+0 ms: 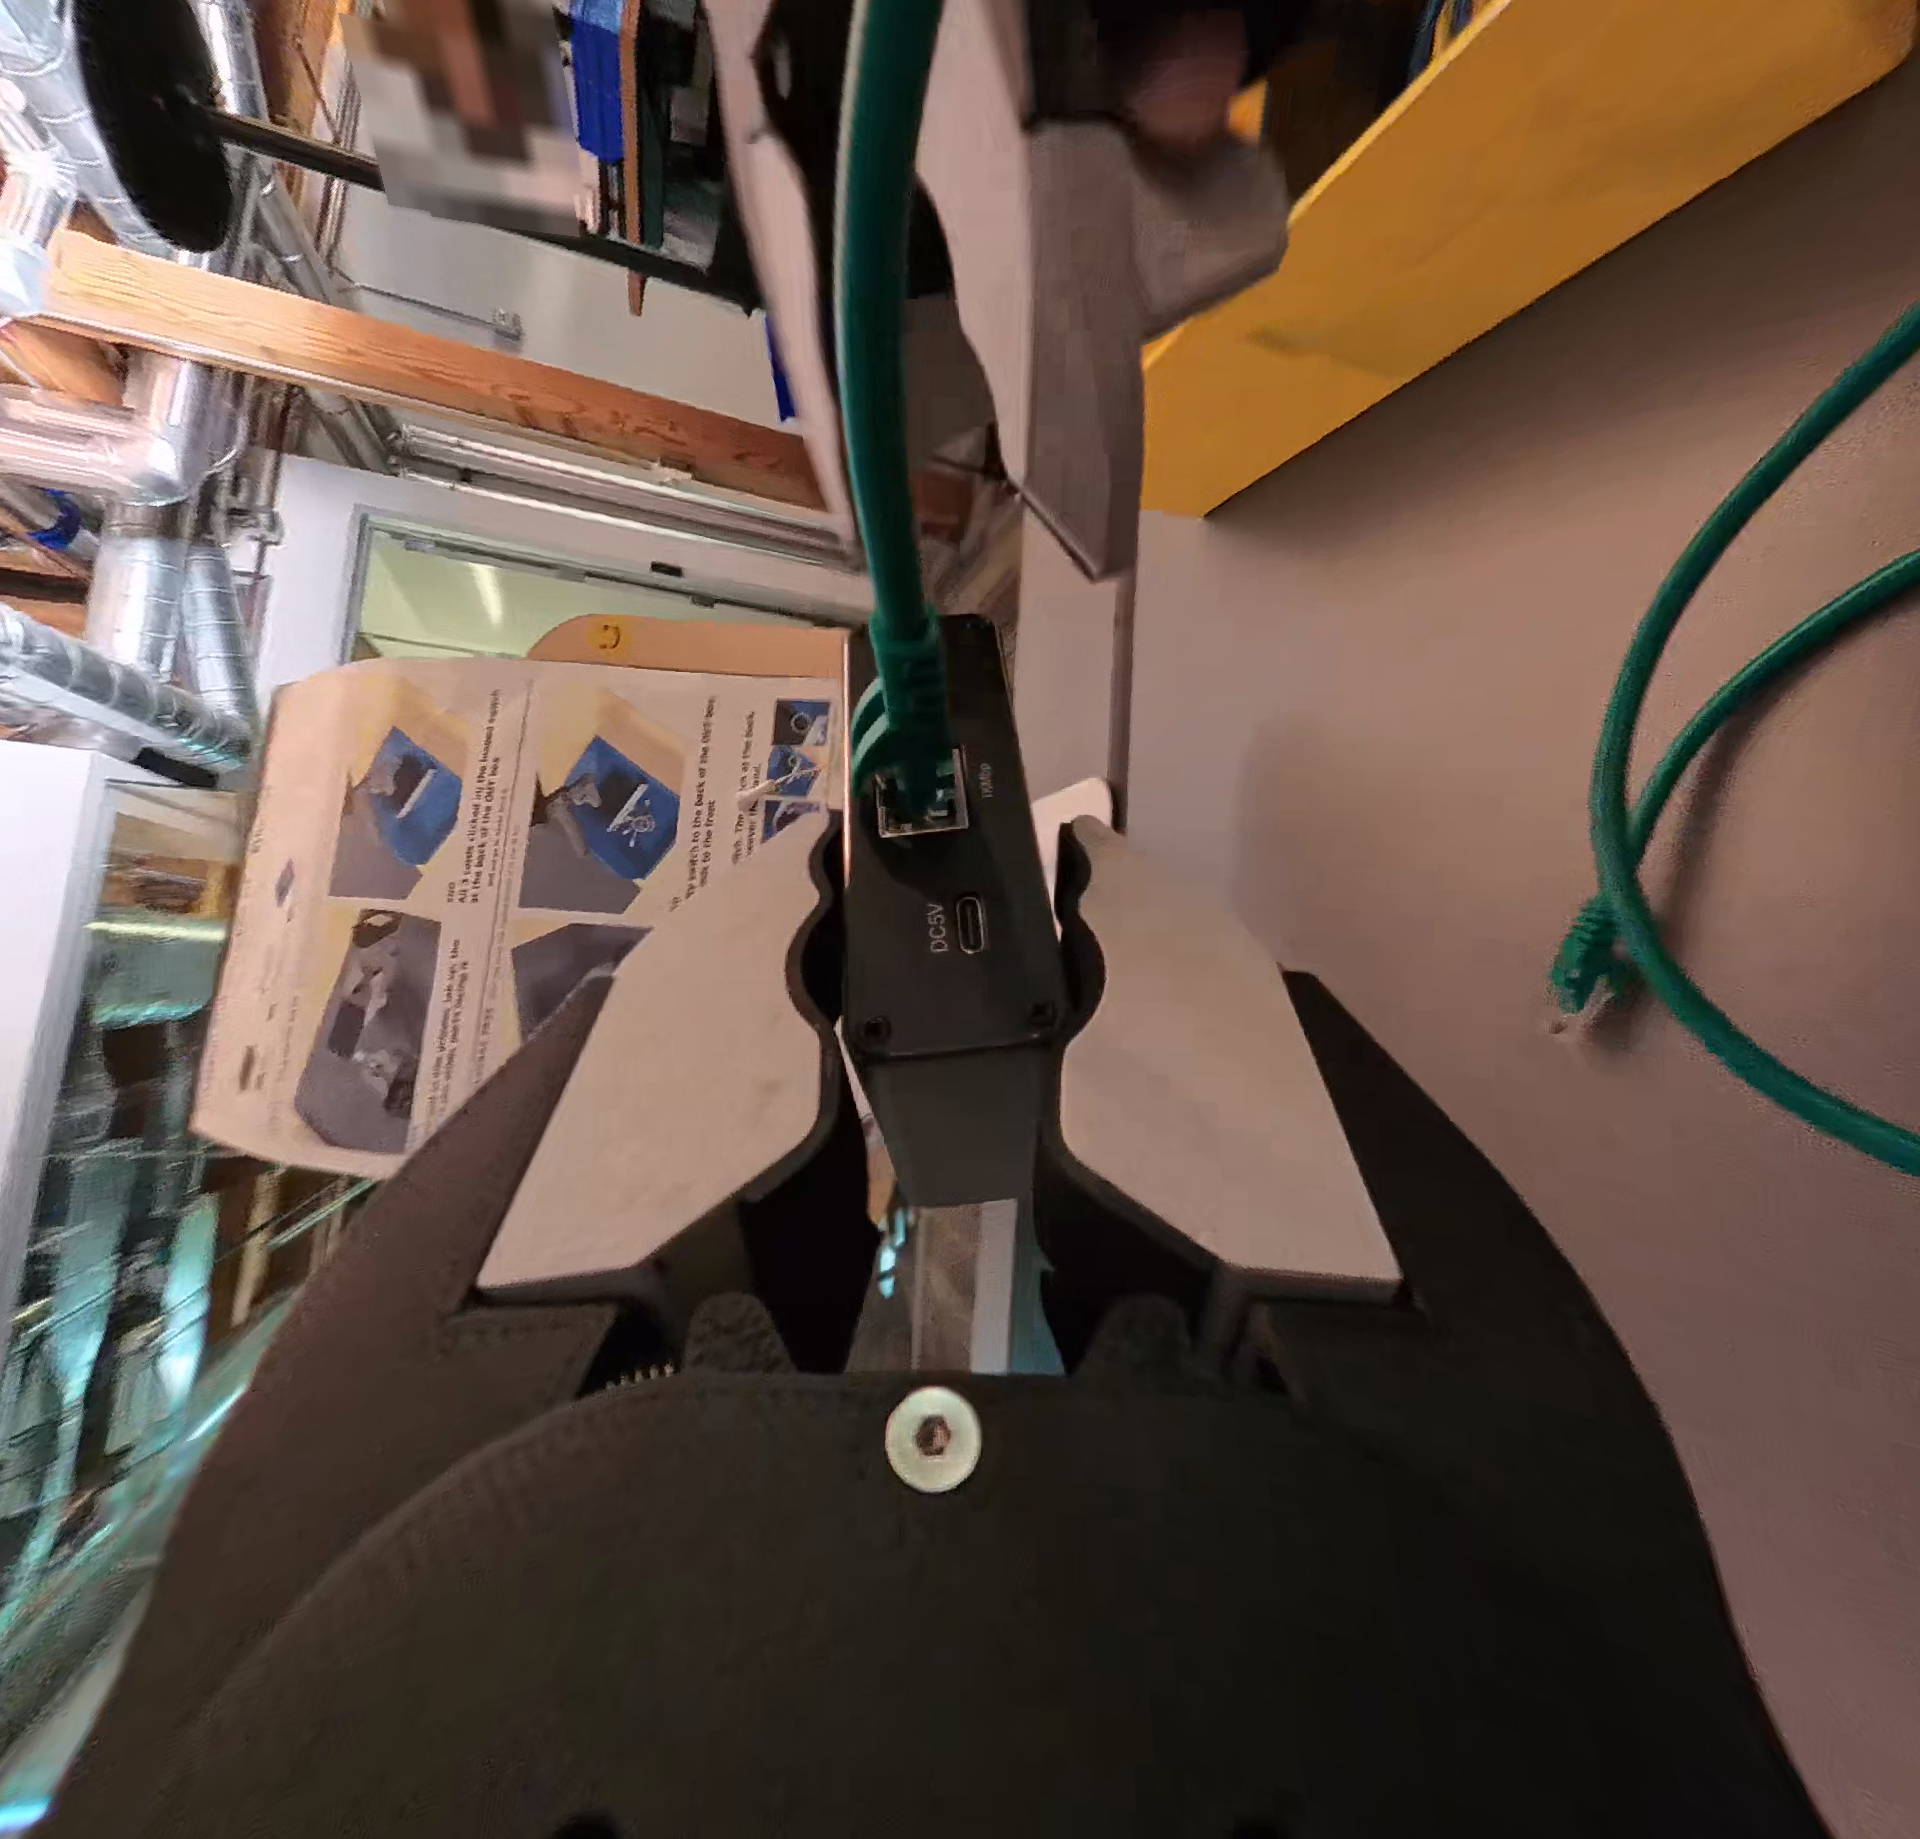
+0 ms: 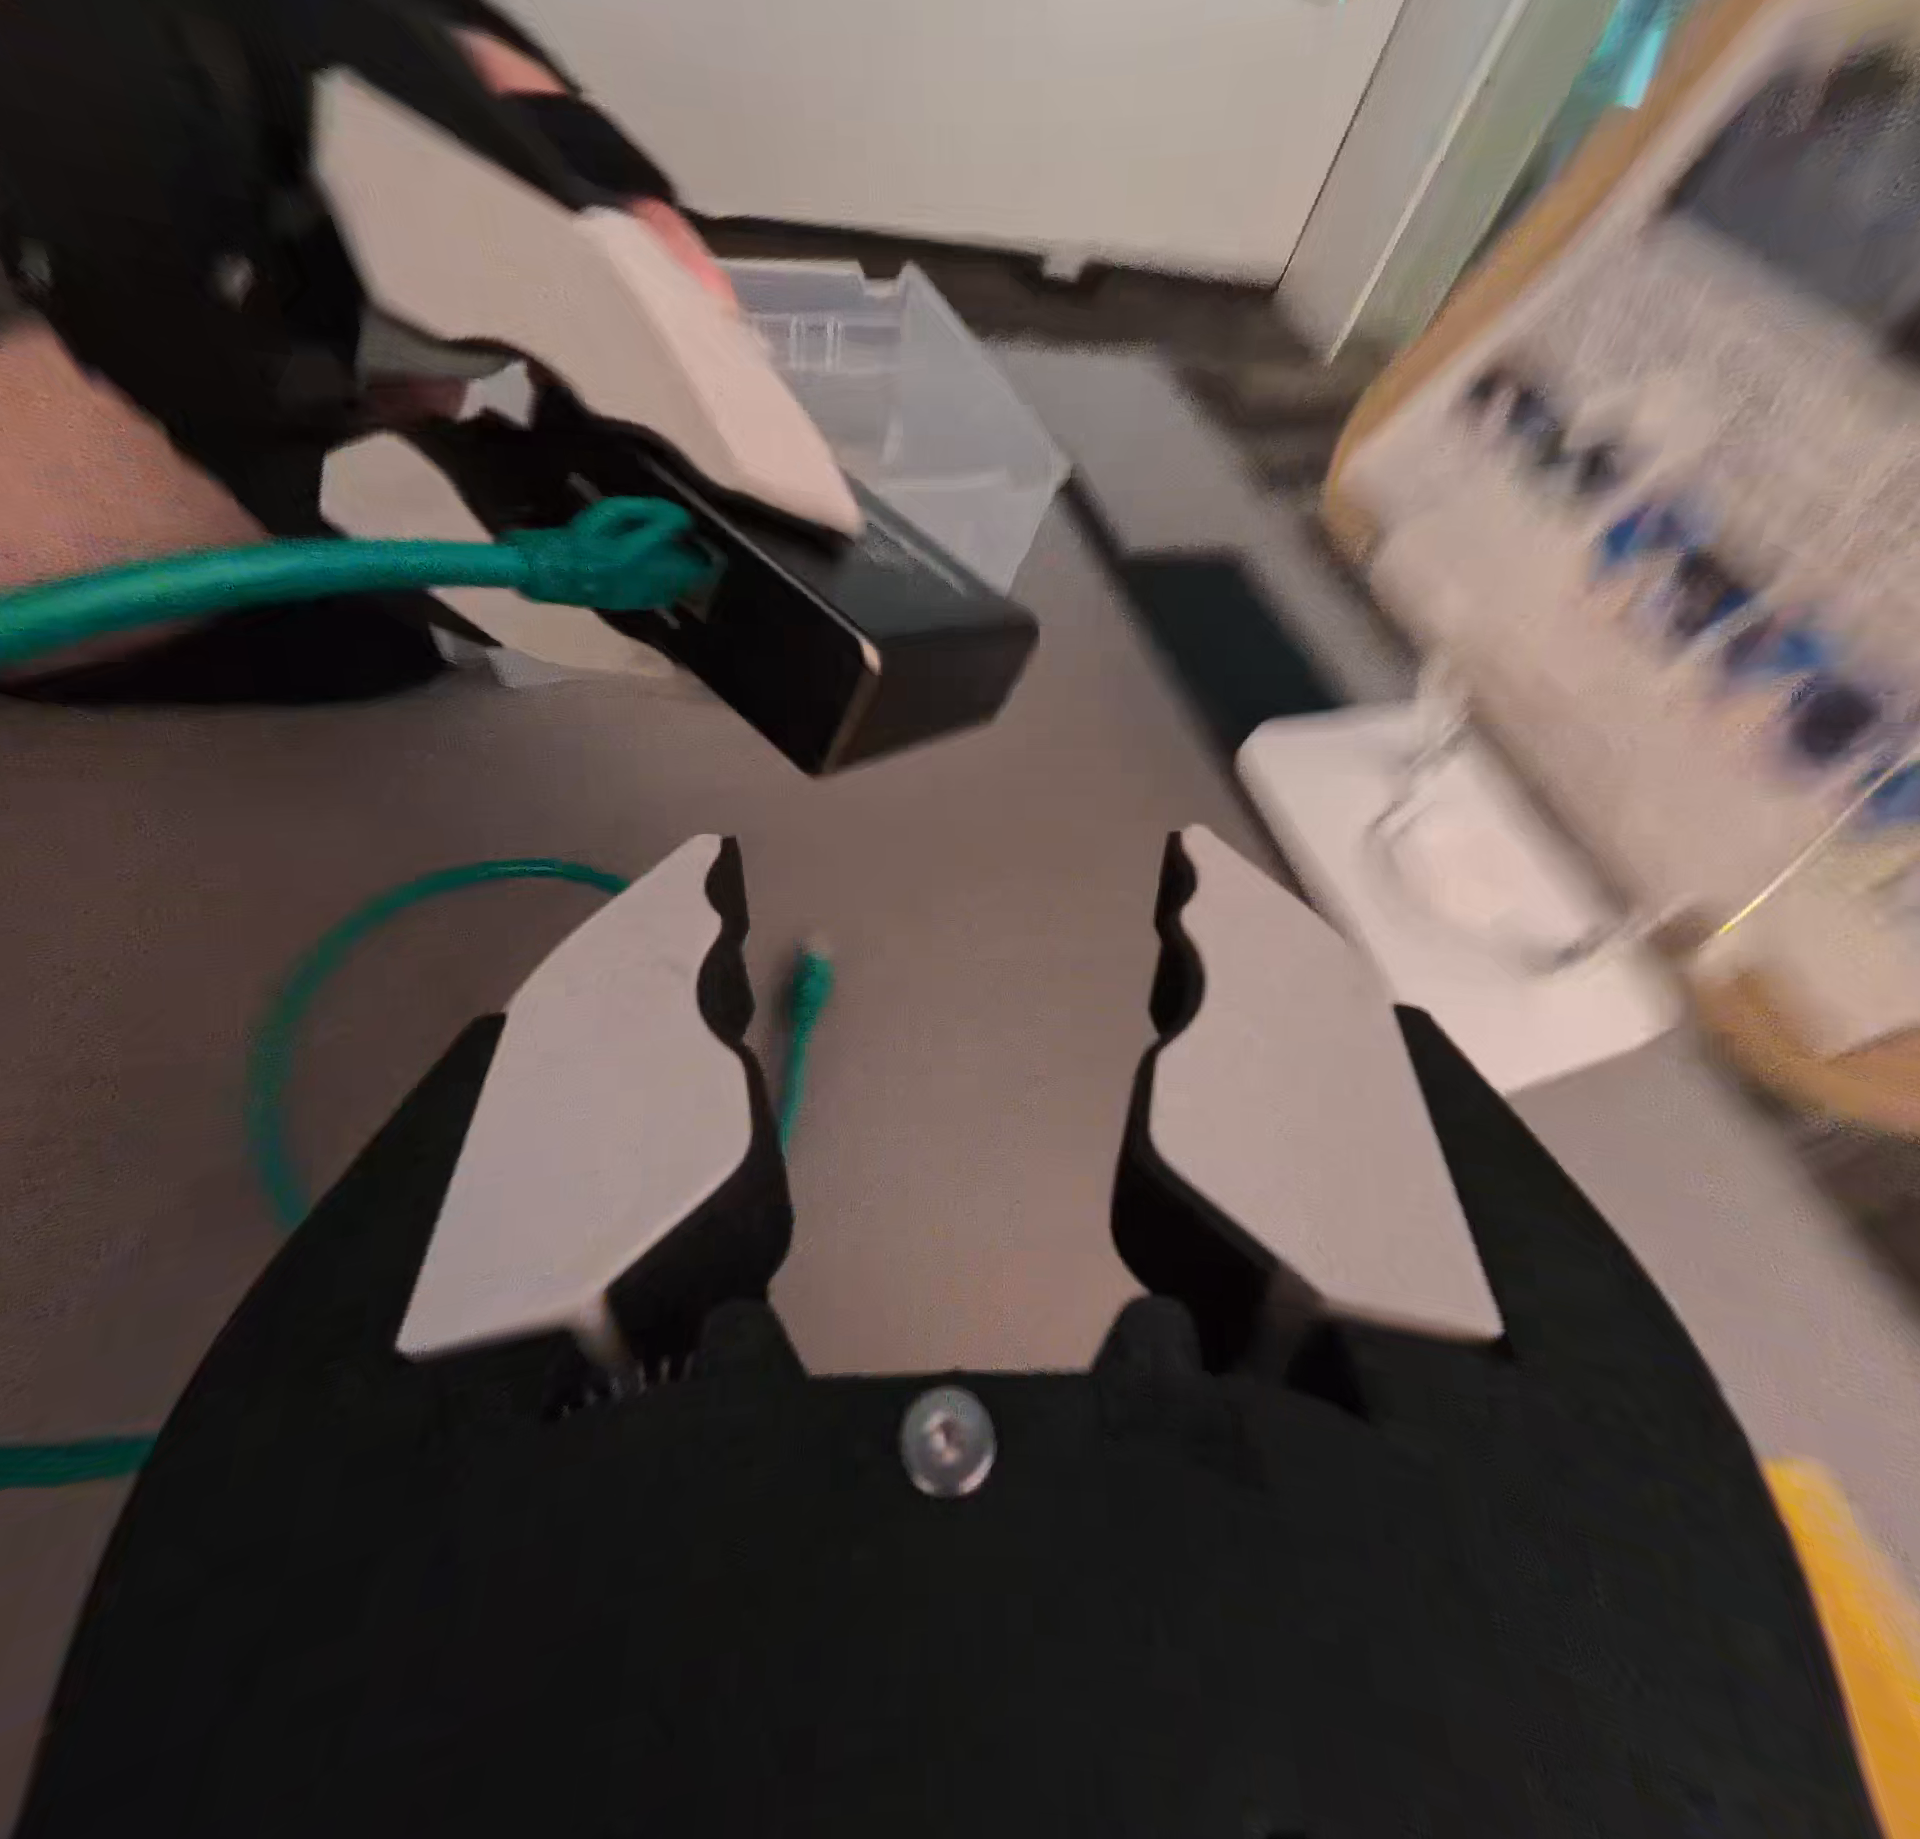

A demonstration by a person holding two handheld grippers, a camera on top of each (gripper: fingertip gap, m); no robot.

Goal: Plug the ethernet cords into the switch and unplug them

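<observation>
So, quick rundown of where things sit:

Left gripper: clenched on the black switch, squeezing its two long sides and holding it up off the table.

Plugged cords: green cords run into the switch's port face; the boot of one sits in a port at about 12 o'clock from the left gripper's tips. Can't tell for sure how many are seated, it looks like more than one.

Right gripper: released, jaws spread wide, nothing between them. This view is pretty motion-blurred.

Loose cord: another green cord lies on the table, its free plug end just inside the right gripper's left finger, pointing toward 12 o'clock.

Switch from the right gripper: up at about 11 o'clock, tilted, with its long axis running from 10 to 4 o'clock.

Key relation: the loose plug's long axis lines up roughly with the right gripper's fingers, so I'd guess the right one is the nearer tool for grabbing it.

Other stuff: printed instruction sheet at 9 o'clock in the left view, clear plastic bin behind the switch.
</observation>
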